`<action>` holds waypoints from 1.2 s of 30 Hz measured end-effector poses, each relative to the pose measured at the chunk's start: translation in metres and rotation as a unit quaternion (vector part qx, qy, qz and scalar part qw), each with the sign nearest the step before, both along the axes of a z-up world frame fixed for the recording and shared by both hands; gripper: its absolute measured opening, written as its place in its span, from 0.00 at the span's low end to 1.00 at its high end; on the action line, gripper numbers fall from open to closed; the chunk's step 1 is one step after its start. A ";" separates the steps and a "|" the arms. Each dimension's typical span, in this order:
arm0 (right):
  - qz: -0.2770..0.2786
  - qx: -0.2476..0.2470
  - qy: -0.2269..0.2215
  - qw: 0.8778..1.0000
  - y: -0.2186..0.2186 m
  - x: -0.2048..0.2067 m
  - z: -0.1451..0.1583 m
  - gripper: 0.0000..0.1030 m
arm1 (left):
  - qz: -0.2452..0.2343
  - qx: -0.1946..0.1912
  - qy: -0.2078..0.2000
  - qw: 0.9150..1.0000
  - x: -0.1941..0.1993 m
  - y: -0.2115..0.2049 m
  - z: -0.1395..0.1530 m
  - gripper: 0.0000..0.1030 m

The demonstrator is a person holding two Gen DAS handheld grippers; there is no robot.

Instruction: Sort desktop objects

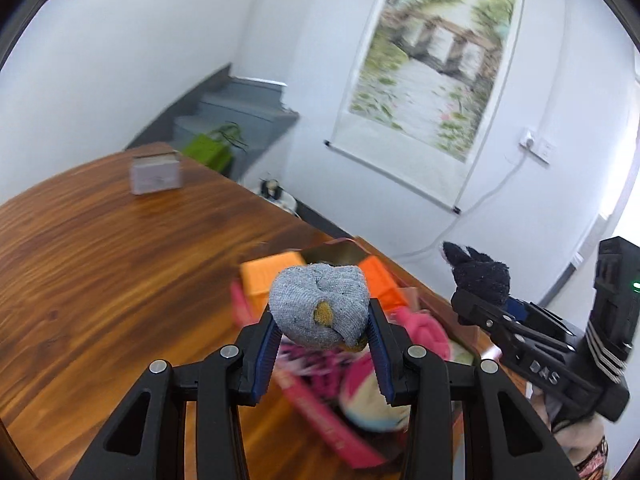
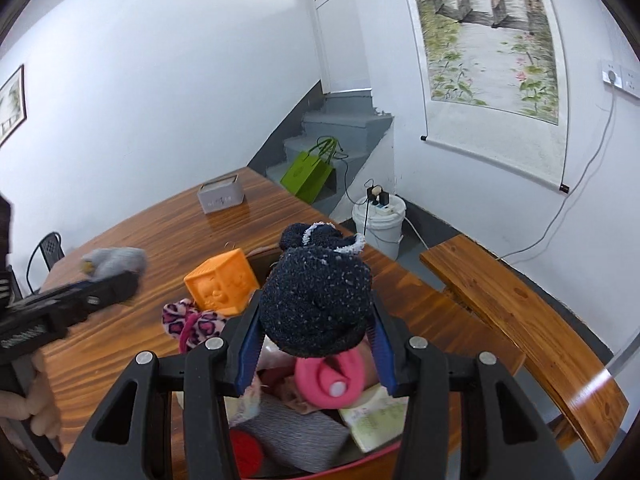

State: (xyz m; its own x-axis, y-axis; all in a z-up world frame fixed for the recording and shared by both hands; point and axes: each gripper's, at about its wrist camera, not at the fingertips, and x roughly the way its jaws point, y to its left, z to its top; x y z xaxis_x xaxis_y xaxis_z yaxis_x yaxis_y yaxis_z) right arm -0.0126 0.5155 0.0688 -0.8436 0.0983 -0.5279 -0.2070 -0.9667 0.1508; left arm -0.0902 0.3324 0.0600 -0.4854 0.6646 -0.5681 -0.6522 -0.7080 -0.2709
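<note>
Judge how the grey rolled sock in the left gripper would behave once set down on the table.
The grey rolled sock looks soft: it bulges between the left gripper's pads, so probably light and squashy. Its rounded bundle may roll slightly on the wooden table, though knit fabric should grip rather than slide.

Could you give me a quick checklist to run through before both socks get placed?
1. Left claw shut on the grey rolled sock: ok.
2. Right claw shut on the navy rolled sock: ok.
3. Claws apart from each other: ok.
4. Bare wooden table available left of the orange cube: ok.
5. Drop spot for each sock: cannot tell.
</note>
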 end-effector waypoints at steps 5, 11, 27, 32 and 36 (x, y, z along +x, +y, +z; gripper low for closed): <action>0.006 -0.003 0.001 1.000 0.006 0.010 -0.002 0.50 | -0.019 -0.019 -0.011 1.000 -0.009 0.039 -0.010 0.41; 0.027 0.004 0.000 1.000 0.004 0.016 -0.006 0.50 | -0.020 -0.014 -0.031 0.999 -0.018 0.045 -0.013 0.67; 0.083 0.005 -0.032 0.996 -0.021 -0.002 -0.021 0.58 | 0.090 -0.010 0.022 0.996 0.002 -0.038 0.001 0.74; 0.063 -0.021 -0.007 0.998 -0.013 0.012 -0.010 0.59 | 0.130 -0.035 0.066 0.989 0.021 -0.054 -0.004 0.92; 0.032 -0.026 -0.009 0.999 -0.007 0.017 -0.014 0.60 | 0.134 -0.042 0.085 0.986 0.038 -0.059 -0.005 0.92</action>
State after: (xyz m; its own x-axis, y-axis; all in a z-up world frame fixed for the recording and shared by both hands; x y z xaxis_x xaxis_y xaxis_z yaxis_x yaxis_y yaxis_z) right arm 0.0042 0.5085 0.0550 -0.8373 0.0172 -0.5465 -0.1487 -0.9690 0.1974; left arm -0.0526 0.2735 0.0551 -0.7311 0.4526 -0.5105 -0.4688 -0.8769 -0.1061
